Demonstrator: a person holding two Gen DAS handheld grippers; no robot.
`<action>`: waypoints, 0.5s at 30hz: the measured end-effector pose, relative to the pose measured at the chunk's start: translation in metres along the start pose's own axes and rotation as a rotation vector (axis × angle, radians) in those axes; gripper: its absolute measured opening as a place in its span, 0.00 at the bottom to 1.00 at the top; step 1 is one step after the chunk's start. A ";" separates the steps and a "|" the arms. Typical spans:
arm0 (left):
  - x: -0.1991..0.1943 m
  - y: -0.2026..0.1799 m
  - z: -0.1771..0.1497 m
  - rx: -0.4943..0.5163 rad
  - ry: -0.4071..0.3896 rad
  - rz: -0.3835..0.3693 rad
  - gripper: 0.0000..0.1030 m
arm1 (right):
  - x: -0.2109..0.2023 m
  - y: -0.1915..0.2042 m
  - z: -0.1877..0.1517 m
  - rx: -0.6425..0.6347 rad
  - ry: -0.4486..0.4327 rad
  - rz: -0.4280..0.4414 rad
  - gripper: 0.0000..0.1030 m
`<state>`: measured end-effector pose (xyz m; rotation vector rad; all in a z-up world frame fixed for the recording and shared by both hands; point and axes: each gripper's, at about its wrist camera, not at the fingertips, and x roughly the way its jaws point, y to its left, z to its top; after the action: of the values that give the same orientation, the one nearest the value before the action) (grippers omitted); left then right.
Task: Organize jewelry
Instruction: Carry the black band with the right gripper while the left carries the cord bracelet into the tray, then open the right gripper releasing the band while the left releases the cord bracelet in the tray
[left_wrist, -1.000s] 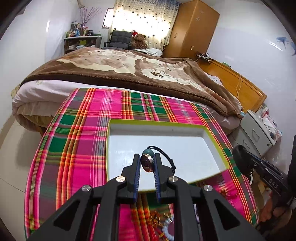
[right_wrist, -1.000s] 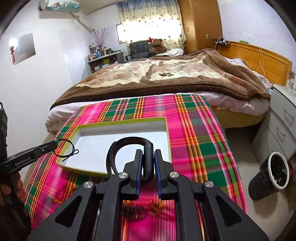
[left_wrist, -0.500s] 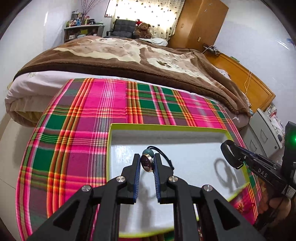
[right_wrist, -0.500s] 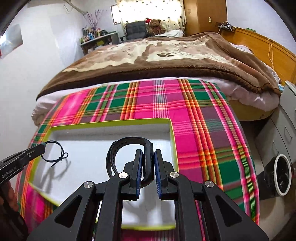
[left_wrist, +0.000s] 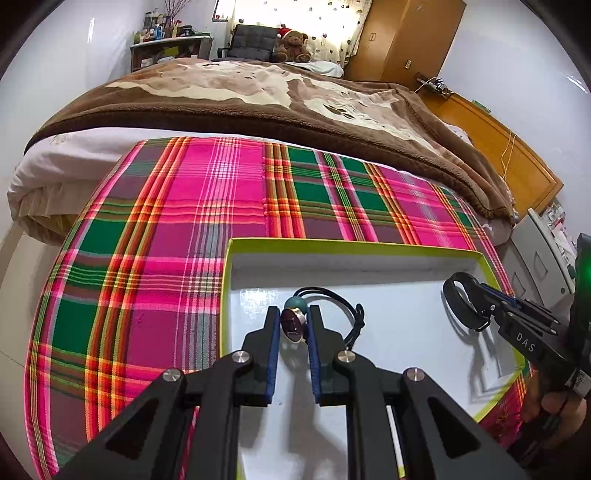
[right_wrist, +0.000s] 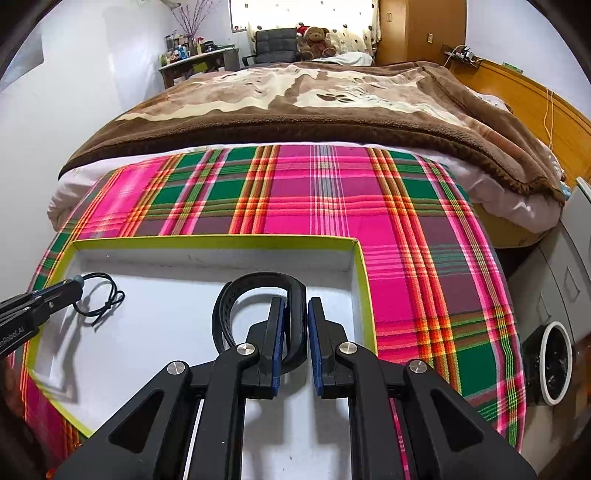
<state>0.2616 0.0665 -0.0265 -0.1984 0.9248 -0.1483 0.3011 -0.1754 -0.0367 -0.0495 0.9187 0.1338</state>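
A white tray with a lime rim (left_wrist: 332, 245) (right_wrist: 221, 240) lies on the plaid tablecloth. My left gripper (left_wrist: 293, 325) is shut on a cord bracelet with a round metal charm and a teal bead (left_wrist: 293, 319), held over the tray's left part; its black cord (right_wrist: 101, 301) hangs from the tips in the right wrist view. My right gripper (right_wrist: 295, 317) is shut on a black wristband (right_wrist: 255, 291), held over the tray's right part. The band also shows in the left wrist view (left_wrist: 460, 304).
The plaid cloth (left_wrist: 221, 192) covers a table in front of a bed with a brown blanket (left_wrist: 258, 96). A grey drawer unit (right_wrist: 565, 280) and a round bin (right_wrist: 552, 363) stand at the right.
Both grippers have moved forward and lower over the tray, each still holding its piece. The loose jewelry on the cloth near the front edge has dropped out of view.
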 end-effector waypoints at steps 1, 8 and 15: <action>0.000 0.000 0.000 0.000 0.002 0.002 0.15 | 0.001 0.000 0.000 0.000 0.002 -0.001 0.13; 0.004 -0.004 0.002 0.006 0.015 0.002 0.16 | 0.004 0.003 0.002 -0.008 0.001 -0.010 0.13; 0.004 -0.006 0.002 0.008 0.016 -0.003 0.25 | 0.004 0.005 0.002 -0.017 -0.002 -0.015 0.13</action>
<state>0.2656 0.0606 -0.0267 -0.1910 0.9401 -0.1568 0.3046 -0.1702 -0.0387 -0.0721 0.9148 0.1283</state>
